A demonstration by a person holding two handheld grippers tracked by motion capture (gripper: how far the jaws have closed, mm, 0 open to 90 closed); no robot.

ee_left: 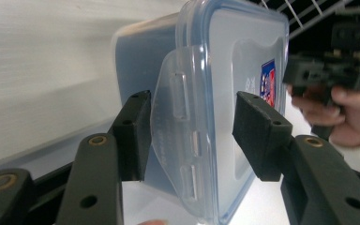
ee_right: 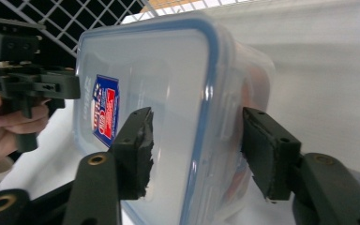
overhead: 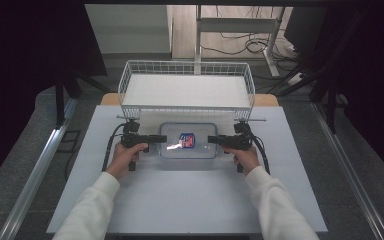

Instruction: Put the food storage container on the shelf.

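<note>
A clear rectangular plastic container with a blue-sealed lid and red-blue label (overhead: 188, 141) lies flat mid-table before the white wire basket (overhead: 187, 89), long axis left-right, its short ends straddled by the parted left gripper (overhead: 161, 138) and right gripper (overhead: 213, 140).

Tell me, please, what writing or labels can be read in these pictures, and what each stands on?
No text can be read.
Sticker on the lid of the plastic box: red and blue with white print, too blurred to read.
</note>
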